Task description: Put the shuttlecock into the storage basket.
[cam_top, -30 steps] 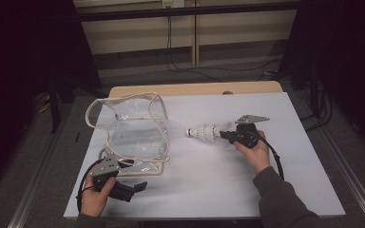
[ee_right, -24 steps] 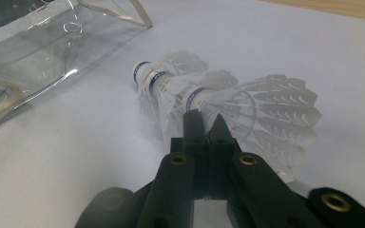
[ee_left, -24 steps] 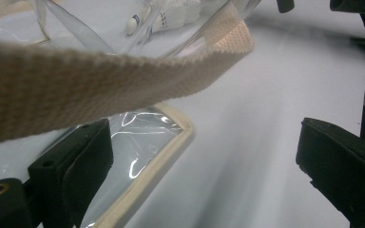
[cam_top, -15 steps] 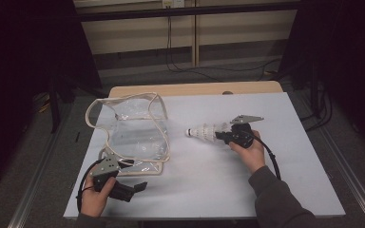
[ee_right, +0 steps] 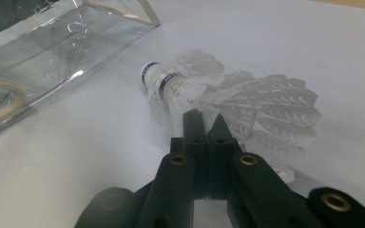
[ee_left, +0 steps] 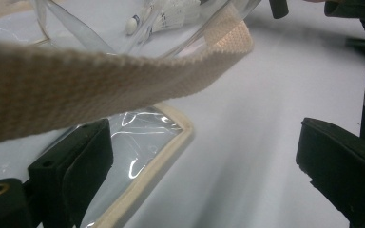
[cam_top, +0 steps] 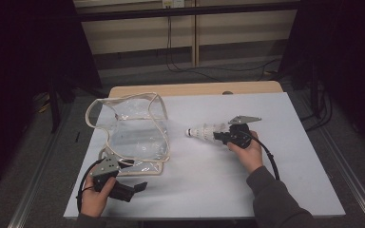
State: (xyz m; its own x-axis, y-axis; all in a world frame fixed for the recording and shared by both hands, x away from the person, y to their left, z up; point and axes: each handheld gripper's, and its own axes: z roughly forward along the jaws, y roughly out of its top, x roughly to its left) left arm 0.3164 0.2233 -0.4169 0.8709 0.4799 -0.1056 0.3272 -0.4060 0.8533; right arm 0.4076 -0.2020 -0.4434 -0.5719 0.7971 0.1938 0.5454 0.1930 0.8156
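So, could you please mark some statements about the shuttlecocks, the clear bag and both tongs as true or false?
1. The right tongs are closed on the shuttlecocks. True.
2. The shuttlecocks already lie inside the clear bag. False: they are outside it, to its right in the high view.
3. The left tongs stand open. True.
4. The bag has black edging. False: its trim and strap are beige.
5. The cork tips point away from the bag. False: they point towards it.
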